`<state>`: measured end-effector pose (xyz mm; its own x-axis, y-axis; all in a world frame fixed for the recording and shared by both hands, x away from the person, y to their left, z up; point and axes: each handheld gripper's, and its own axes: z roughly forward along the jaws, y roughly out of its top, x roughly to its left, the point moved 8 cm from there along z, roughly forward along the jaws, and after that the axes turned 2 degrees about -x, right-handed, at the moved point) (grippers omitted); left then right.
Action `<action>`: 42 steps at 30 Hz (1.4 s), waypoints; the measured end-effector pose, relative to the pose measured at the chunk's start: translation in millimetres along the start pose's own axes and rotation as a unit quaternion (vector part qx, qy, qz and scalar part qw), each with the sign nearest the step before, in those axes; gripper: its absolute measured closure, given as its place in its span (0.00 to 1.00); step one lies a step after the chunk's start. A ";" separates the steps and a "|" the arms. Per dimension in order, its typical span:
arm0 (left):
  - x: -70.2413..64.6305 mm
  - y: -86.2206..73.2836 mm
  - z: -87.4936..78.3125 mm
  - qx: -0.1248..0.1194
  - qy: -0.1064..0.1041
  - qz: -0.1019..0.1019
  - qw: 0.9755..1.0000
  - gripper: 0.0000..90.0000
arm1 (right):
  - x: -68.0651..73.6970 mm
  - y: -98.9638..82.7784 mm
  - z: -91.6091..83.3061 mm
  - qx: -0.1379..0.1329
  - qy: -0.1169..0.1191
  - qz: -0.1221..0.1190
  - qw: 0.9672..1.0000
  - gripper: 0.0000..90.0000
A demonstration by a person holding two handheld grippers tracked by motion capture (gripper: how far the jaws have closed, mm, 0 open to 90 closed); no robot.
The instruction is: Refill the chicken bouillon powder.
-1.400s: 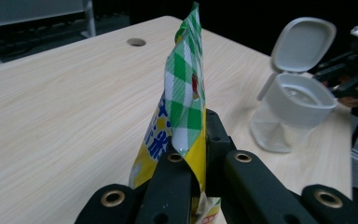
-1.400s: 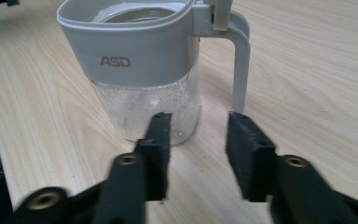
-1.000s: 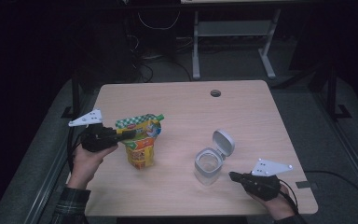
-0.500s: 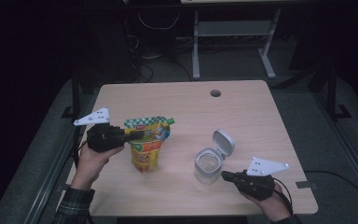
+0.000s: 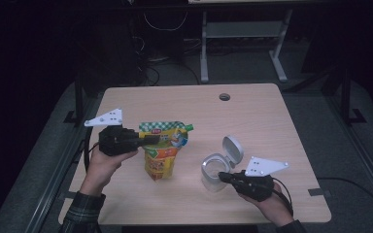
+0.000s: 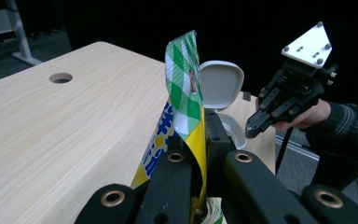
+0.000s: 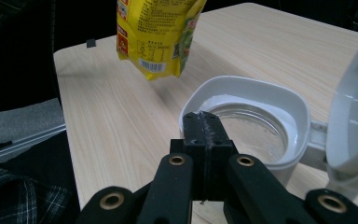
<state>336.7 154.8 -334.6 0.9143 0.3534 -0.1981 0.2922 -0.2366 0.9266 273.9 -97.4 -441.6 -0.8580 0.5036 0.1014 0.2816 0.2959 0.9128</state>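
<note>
Currently my left tongs (image 5: 148,140) are clamped flat on the top seal of the yellow refill pouch (image 5: 161,154), so the pouch hangs free above the worktop (image 5: 252,116) with its bottom edge clear of the wood. Gripping at the seal leaves the green spout corner (image 5: 188,128) exposed and pointing toward the container, which I judge is the correct hold for pouring. In the left gripper view the pouch's green-checked top (image 6: 184,70) stands between the jaws, pressed thin. My right tongs (image 5: 226,177) are fully closed with nothing between them; their tip rests against the near rim of the clear container (image 5: 212,171), on the side facing me. I judge this contact steadies the container against tipping. Its hinged lid (image 5: 233,149) stands upright at the far side, leaving the mouth open. The pouch hangs near the container, to its left, not yet above the opening.
</note>
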 end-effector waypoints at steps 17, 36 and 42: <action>-12.5 15.8 3.5 -0.012 -0.020 0.009 1.000 1.00 | 5.7 21.8 15.2 -0.016 0.003 -0.012 1.000 1.00; -34.3 45.8 4.1 -0.032 -0.052 0.017 0.998 1.00 | 4.3 43.2 44.2 -0.011 -0.008 -0.013 1.000 1.00; -43.3 59.5 3.7 -0.038 -0.064 0.026 0.997 1.00 | 4.8 47.3 52.5 -0.011 -0.011 -0.011 1.000 1.00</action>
<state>315.6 122.1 -272.1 0.9573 0.2232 -0.1840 0.2261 -0.1806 0.9572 305.7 -38.4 -418.7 -0.8542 0.5148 0.0727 0.2528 0.2892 0.9233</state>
